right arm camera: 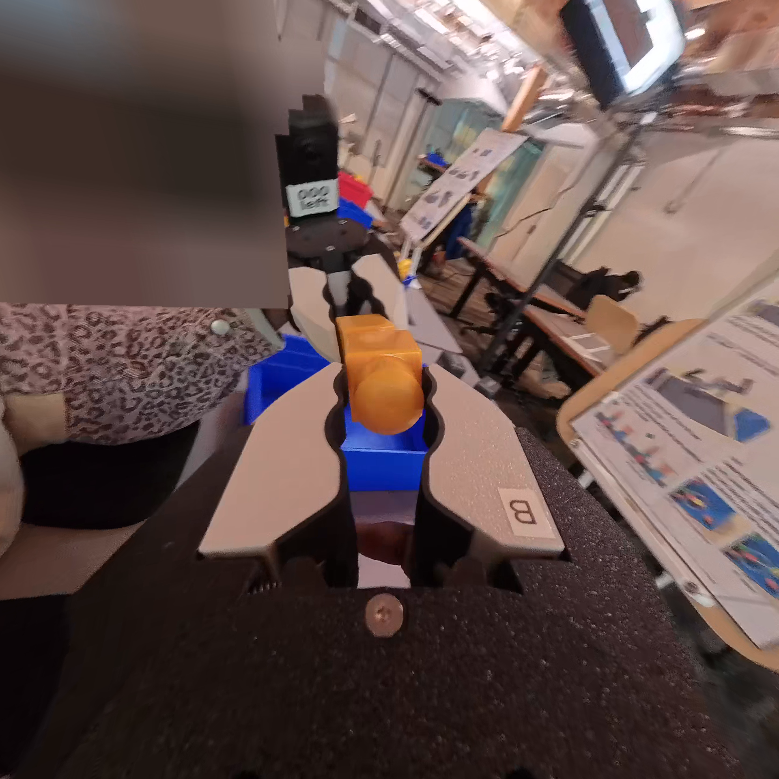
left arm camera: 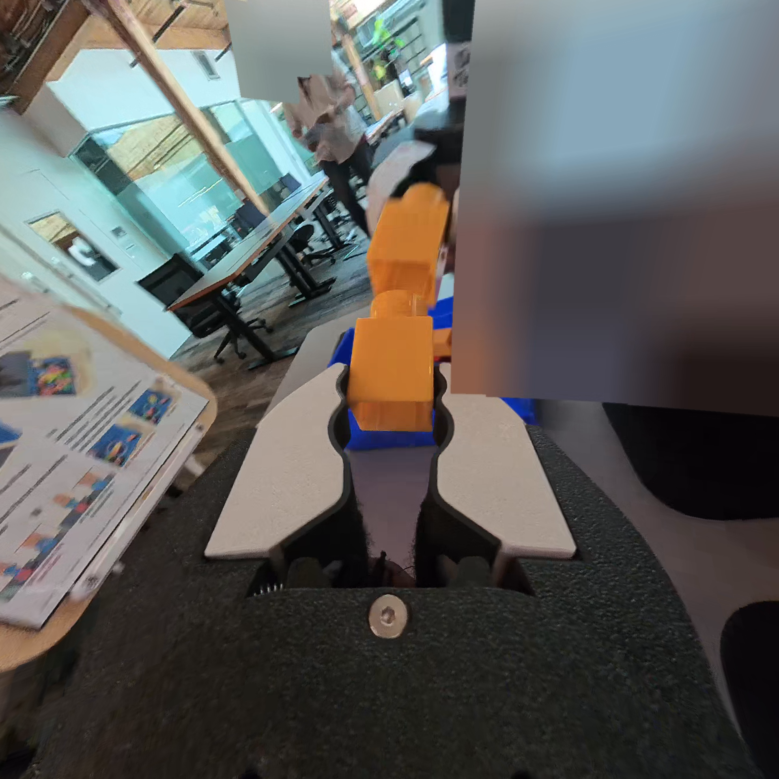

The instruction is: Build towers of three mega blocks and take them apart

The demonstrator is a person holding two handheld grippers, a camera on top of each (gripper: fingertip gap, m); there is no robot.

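left hand-held gripper (left arm camera: 391, 394) clamps one orange block (left arm camera: 392, 371); right hand-held gripper (right arm camera: 383, 396) clamps another orange block (right arm camera: 381, 371); blue bin (right arm camera: 381, 468) beneath both.

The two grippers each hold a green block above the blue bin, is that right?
Not quite: the blocks are orange, not green. The left wrist view shows the left gripper shut on one orange block, and the right wrist view shows the right gripper shut on another orange block, above the blue bin.

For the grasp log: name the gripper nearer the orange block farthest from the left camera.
Right. The right gripper grips that orange block; the left gripper faces it, holding a second orange block.
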